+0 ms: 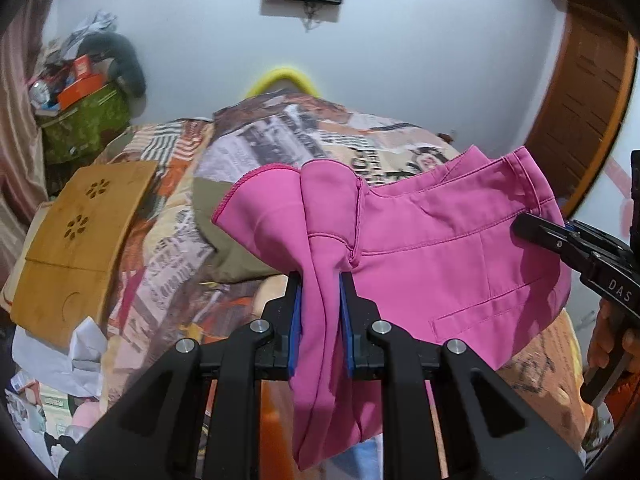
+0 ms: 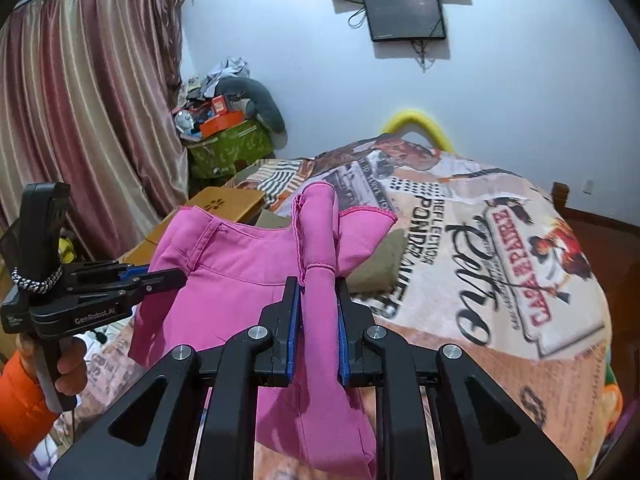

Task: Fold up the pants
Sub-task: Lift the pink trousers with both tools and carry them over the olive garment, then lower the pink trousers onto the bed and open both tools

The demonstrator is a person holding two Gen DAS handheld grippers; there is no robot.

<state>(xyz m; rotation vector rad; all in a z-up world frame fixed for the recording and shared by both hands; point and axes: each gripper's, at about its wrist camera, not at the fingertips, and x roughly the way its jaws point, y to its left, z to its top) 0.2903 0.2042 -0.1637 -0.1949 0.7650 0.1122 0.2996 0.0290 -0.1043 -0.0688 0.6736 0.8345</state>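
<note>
The pink pants [image 1: 448, 248] hang in the air above the bed, stretched between my two grippers. My left gripper [image 1: 320, 280] is shut on a bunched fold of the pants near a hem. My right gripper [image 2: 317, 284] is shut on another bunched fold of the pink pants [image 2: 240, 280]. In the left wrist view the right gripper [image 1: 532, 224] pinches the waistband end at the right. In the right wrist view the left gripper [image 2: 176, 276] pinches the pants at the left. The cloth hangs down below both pairs of fingers.
A bed with a printed blanket [image 2: 500, 264] lies below. An olive cushion [image 1: 224, 240] rests on it. A wooden lap tray [image 1: 76, 240] sits at the bed's left. Cluttered boxes [image 2: 224, 136] and a curtain [image 2: 80, 120] stand at the left, a wooden door [image 1: 580, 120] at the right.
</note>
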